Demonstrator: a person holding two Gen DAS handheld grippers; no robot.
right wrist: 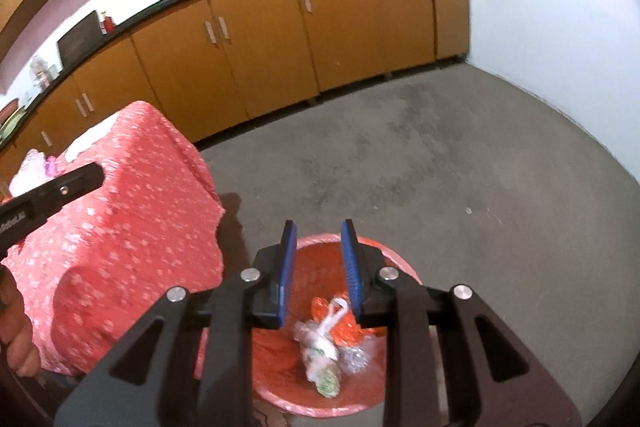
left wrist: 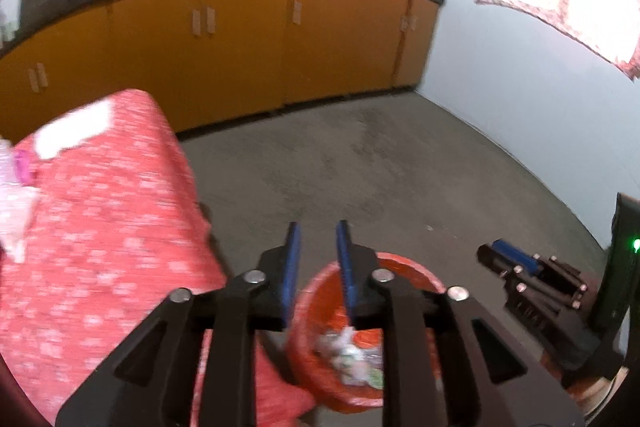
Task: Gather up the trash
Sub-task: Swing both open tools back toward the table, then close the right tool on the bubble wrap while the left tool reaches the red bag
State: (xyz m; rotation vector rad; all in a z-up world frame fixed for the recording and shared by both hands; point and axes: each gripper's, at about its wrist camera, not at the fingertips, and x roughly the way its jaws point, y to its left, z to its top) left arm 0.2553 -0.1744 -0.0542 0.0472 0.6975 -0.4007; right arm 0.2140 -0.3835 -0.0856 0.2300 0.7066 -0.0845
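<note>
Below, crumpled wrappers (right wrist: 328, 343) lie in the red bin (right wrist: 280, 387) under the released, empty right claw (right wrist: 318, 227).

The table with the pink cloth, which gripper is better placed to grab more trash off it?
Left, probably. The left gripper hangs open and empty beside the cloth-covered table, where white scraps lie. The right gripper, also open, is over the red bin, farther from them.
</note>
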